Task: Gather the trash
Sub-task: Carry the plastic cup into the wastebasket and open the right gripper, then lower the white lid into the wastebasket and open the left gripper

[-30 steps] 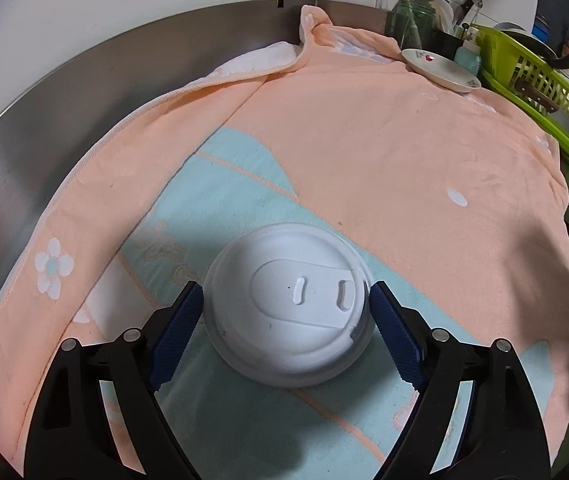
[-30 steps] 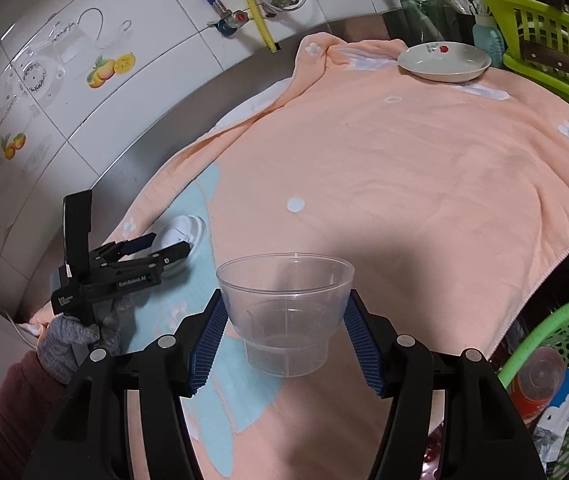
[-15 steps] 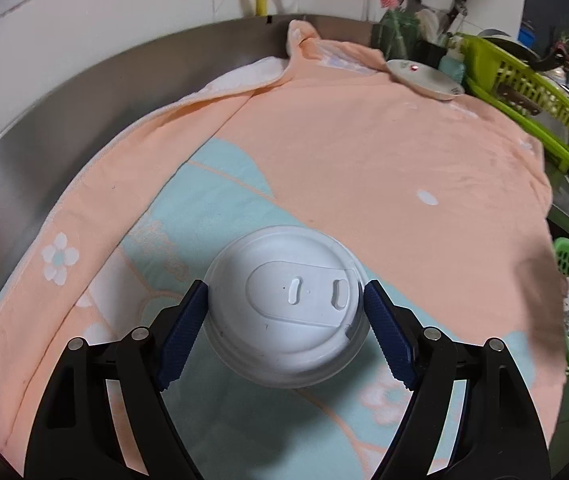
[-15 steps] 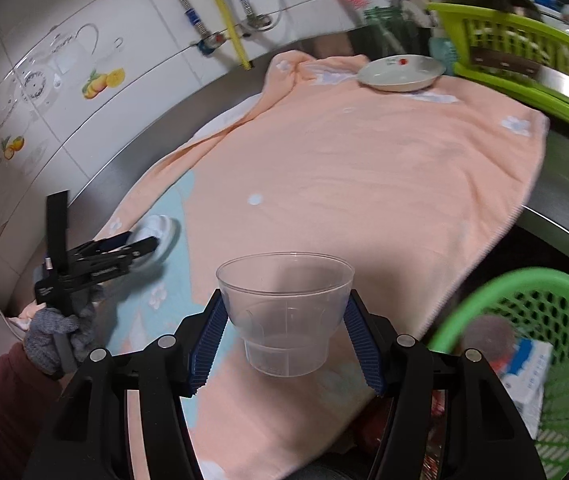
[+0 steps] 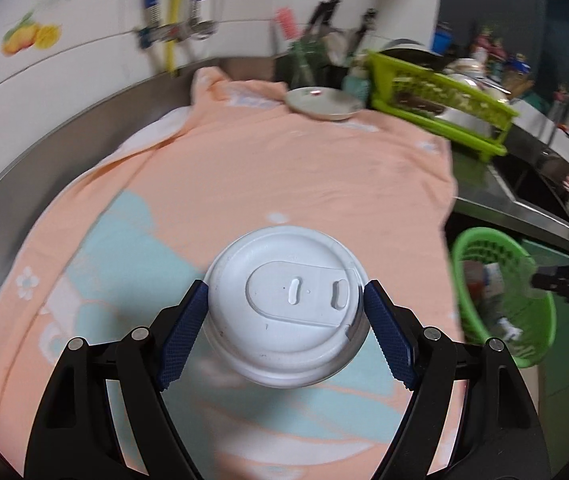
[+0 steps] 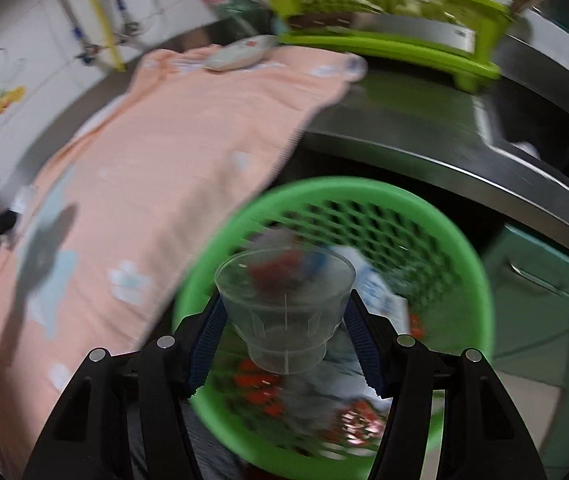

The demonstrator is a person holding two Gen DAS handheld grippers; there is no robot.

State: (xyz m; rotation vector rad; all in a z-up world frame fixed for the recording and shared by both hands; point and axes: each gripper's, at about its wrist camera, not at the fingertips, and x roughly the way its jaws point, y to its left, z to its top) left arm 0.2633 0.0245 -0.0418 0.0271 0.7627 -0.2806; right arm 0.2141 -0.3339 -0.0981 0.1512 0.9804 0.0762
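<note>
Since a second ago, both hands have been travelling toward the right end of the surface (image 5: 24, 168), so the green basket (image 6: 472, 280) that was barely showing at the frame edge is now lying directly below the right hand-held gripper (image 6: 284, 332). Largest in view, the steel surface is carrying a peach towel (image 5: 284, 168) that is covering most of it, with its near right corner hanging over the front edge. At the far end of the towel a white plate (image 5: 322, 102) is sitting, just beside a lime-green dish rack (image 5: 440, 100) that is standing toward the far right corner, next to the sink. The green basket is sitting off the surface, below its front right edge, and is holding blurred wrappers and paper. The left hand-held gripper (image 5: 284, 320) is gripping a white cup lid (image 5: 286, 312) by its rim, blue pads pressing both sides, jaws spread wide around it, above the near part of the towel. The right hand-held gripper is clamping a clear plastic cup (image 6: 284, 308) upright between its pads, jaws partly closed, hanging over the basket's mouth.
</note>
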